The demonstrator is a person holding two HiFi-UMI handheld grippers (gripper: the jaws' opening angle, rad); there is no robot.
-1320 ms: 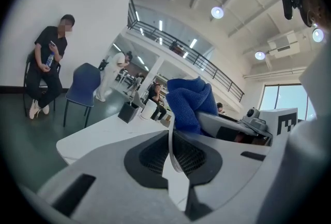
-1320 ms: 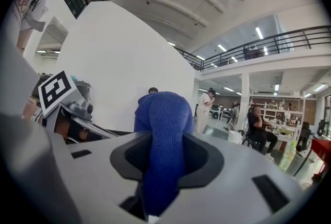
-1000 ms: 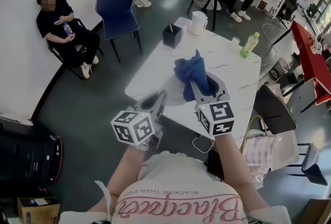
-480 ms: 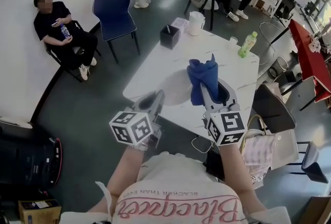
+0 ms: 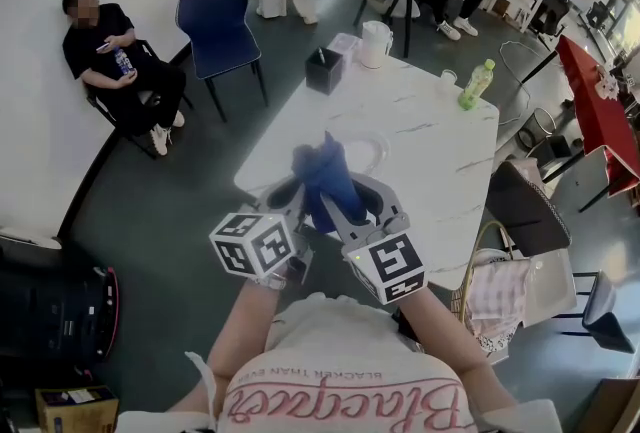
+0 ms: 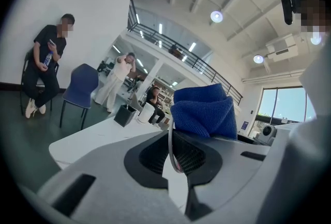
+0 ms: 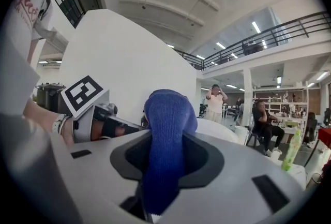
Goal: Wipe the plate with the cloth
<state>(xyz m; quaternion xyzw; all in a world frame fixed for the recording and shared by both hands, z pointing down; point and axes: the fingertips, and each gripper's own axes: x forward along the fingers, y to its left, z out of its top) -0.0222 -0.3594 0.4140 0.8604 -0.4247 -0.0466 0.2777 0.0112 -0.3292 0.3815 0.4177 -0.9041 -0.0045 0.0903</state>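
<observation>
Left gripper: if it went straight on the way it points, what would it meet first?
Probably the blue cloth, bunched just past the plate clamped edge-on in the left gripper; how close it sits is unclear.

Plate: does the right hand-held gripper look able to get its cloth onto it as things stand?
Probably yes: the right hand-held gripper is shut on the blue cloth, right beside the plate, whose rim the left hand-held gripper clamps. Nothing visible stands between them.

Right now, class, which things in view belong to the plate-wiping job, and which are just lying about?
In the job: blue cloth, clamped in the right tongs; plate, its rim gripped by the left tongs.
Lying about on the table: green bottle, white jug, black box.
</observation>
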